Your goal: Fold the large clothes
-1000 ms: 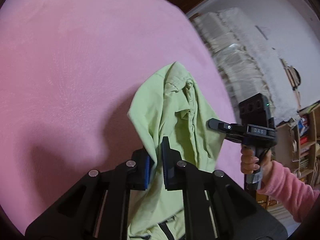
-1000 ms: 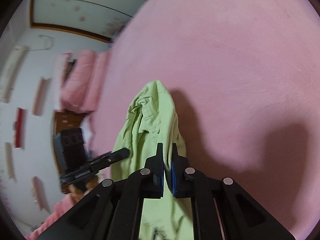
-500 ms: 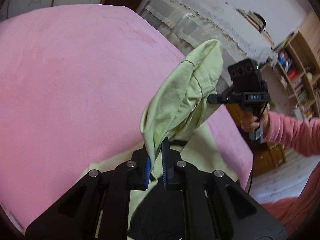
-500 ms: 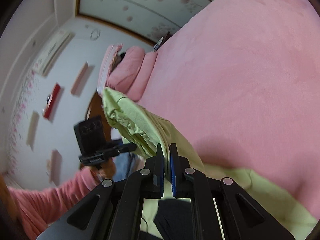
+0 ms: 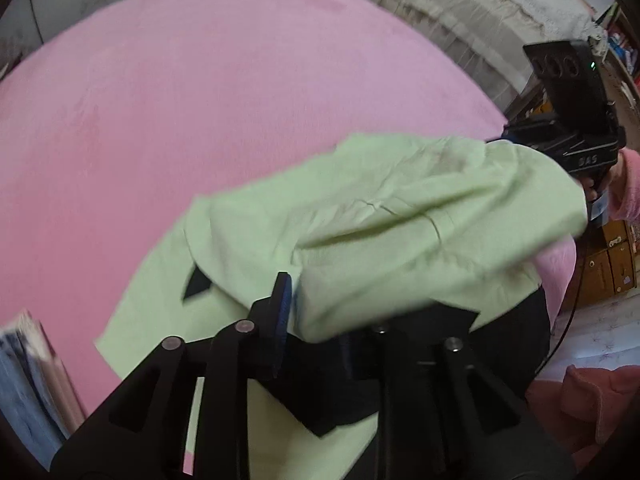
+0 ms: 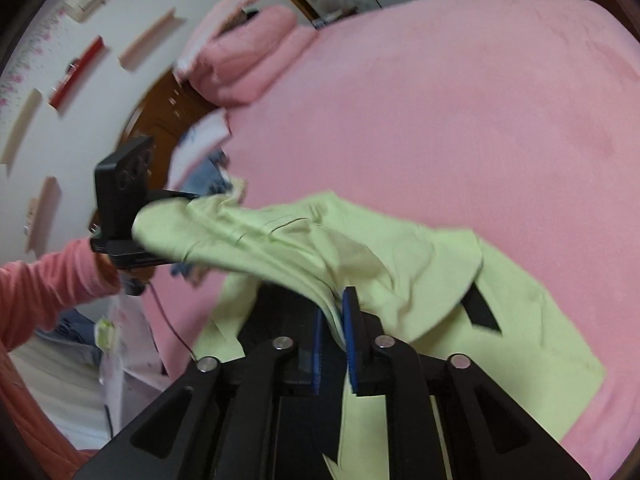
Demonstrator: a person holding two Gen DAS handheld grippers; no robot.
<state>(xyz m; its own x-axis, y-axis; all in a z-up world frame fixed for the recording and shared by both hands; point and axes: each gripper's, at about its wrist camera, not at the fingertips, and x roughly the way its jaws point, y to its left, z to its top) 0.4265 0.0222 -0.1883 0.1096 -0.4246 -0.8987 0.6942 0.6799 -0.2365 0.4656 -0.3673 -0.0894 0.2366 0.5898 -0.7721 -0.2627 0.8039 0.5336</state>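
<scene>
A light green garment (image 5: 400,216) with black patches lies partly on the pink bed (image 5: 200,100). Its upper fold is stretched in the air between both grippers. My left gripper (image 5: 316,312) has its jaws apart; the cloth drapes over the right finger and hides it, the left finger (image 5: 282,300) is bare. My right gripper (image 6: 334,320) has the green garment (image 6: 320,248) running between its blue pads with a small gap. The left gripper also shows in the right wrist view (image 6: 124,208), and the right gripper in the left wrist view (image 5: 568,120).
A pink pillow (image 6: 248,60) and folded clothes (image 6: 208,152) lie at the bed's far end. A stack of fabric (image 5: 28,376) is at the left. A covered cabinet (image 5: 460,12) and wooden shelves (image 5: 612,256) stand beyond the bed.
Both grippers swung the garment down toward the bed and spread it sideways. The left jaws have opened wide; the right jaws have parted slightly.
</scene>
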